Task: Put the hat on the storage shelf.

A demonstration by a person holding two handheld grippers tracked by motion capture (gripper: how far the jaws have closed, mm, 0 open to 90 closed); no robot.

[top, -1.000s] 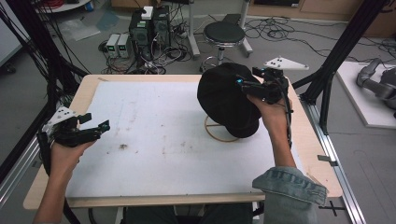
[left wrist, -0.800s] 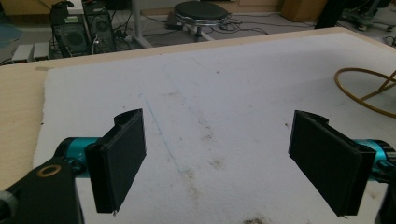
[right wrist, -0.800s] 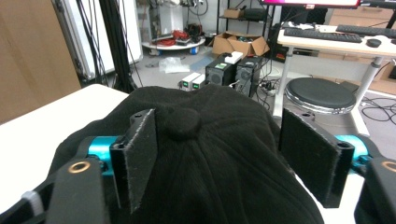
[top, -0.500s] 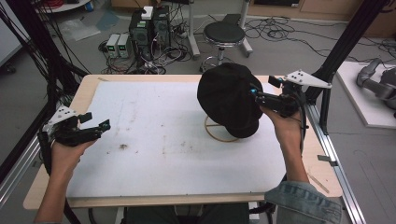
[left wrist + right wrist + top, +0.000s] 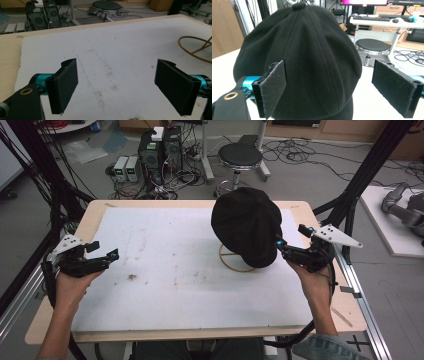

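My high view looks forward and down over the surface (image 5: 165,270). My left gripper view skims it low; my right sits close behind the cap (image 5: 304,57).

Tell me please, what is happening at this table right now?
A person sits at a table covered with a white mat and holds a gripper in each hand. A black cap sits on a wooden ring stand at the far right of the mat. The right gripper is open just beside the cap, with its jaws apart and gripping nothing. The left gripper is also open and empty, at the left edge of the mat, far from the cap.
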